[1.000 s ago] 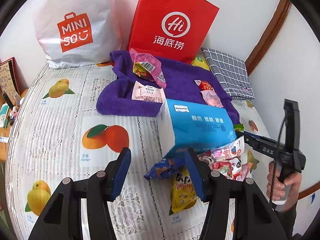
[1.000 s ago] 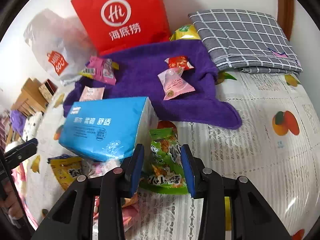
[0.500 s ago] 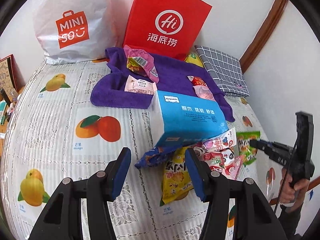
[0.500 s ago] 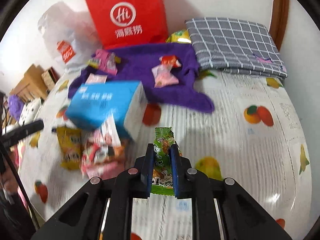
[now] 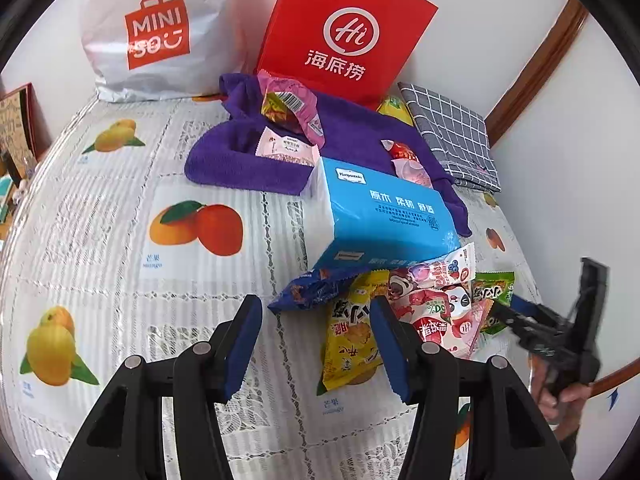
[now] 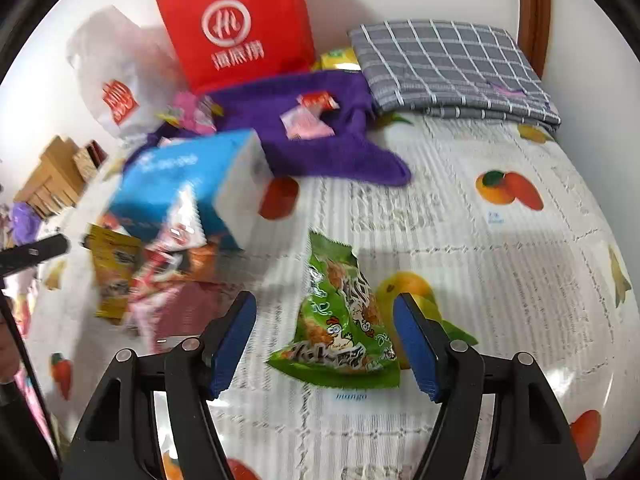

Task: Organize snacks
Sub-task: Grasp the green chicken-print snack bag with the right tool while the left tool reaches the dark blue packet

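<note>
The right hand-held gripper [image 6: 325, 344], which half a second earlier pinched the green snack packet [image 6: 340, 320] between its blue pads, now stands spread wide with the packet lying flat on the fruit-print tabletop [image 6: 500, 264] between its open fingers, touching neither. The left hand-held gripper [image 5: 316, 344] is likewise spread and holds nothing, as in the earlier frames, hovering just short of a blue snack bag [image 5: 312, 290] and a yellow snack packet [image 5: 350, 340]. Beside those two lie what appear to be two or three pink-and-white candy packets [image 5: 440, 312], overlapping too closely for a firm count, with the green packet's edge showing behind them in the left wrist view. One blue tissue box [image 5: 380, 216] rests tilted on top of this heap. Beyond it, a purple towel [image 5: 240, 160] carries four more packets: a pink-and-yellow one [image 5: 292, 108], a pale pink sachet [image 5: 284, 148], a small red one [image 5: 402, 152] and a pink one [image 5: 416, 172]. At the back stand one red paper bag [image 5: 344, 36] and one white shopping bag [image 5: 160, 32] against the wall, a yellow packet [image 5: 394, 108] peeking out beside the red bag, and one folded grey checked cloth [image 5: 452, 136] at the far right corner.
</note>
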### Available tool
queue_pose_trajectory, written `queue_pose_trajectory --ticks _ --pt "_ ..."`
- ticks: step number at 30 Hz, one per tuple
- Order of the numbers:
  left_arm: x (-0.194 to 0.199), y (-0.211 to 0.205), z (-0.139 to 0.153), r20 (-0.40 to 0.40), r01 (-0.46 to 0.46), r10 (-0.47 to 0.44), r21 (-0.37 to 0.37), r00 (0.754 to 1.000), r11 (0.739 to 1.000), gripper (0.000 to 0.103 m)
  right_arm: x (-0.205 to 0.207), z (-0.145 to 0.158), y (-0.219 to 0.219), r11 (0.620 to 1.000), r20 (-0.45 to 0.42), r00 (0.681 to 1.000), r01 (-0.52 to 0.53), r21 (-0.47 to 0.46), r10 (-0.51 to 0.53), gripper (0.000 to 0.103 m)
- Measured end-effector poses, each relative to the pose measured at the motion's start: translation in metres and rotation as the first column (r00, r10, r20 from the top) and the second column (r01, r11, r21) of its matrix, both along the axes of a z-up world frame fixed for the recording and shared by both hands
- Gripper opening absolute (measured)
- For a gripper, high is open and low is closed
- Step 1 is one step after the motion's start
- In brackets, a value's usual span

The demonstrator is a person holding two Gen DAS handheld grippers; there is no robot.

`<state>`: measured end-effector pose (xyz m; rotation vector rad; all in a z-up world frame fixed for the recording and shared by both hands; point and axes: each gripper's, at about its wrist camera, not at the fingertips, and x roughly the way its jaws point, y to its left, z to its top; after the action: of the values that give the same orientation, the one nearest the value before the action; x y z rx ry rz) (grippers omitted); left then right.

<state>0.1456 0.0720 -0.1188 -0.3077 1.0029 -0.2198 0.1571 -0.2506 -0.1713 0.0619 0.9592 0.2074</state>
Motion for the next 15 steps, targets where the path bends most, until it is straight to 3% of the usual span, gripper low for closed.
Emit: queue_pose_trajectory --ticks 3,5,7,15 --pt "-0.004 0.0 -0.003 -0.001 -0.003 0.003 0.008 1.0 1.0 0.054 0.005 -0.015 0.003 0.999 -0.015 1.0 0.016 -0.039 -0.016 0.068" --pt "-0.005 0.0 -0.005 -0.005 -0.003 0.003 0.017 1.0 1.0 0.054 0.004 -0.019 0.001 0.999 -0.008 1.0 0.027 -0.039 -0.027 0.057" --pt "-0.006 0.0 -0.008 -0.006 -0.003 0.004 0.029 1.0 1.0 0.054 0.002 -0.02 0.0 0.998 0.022 0.999 0.038 -0.055 -0.037 0.052" --pt "0.003 -0.007 -0.015 -0.007 0.011 -0.011 0.057 1.0 0.998 0.054 -0.007 -0.012 -0.011 0.998 0.049 0.997 0.054 -0.043 -0.052 0.051"
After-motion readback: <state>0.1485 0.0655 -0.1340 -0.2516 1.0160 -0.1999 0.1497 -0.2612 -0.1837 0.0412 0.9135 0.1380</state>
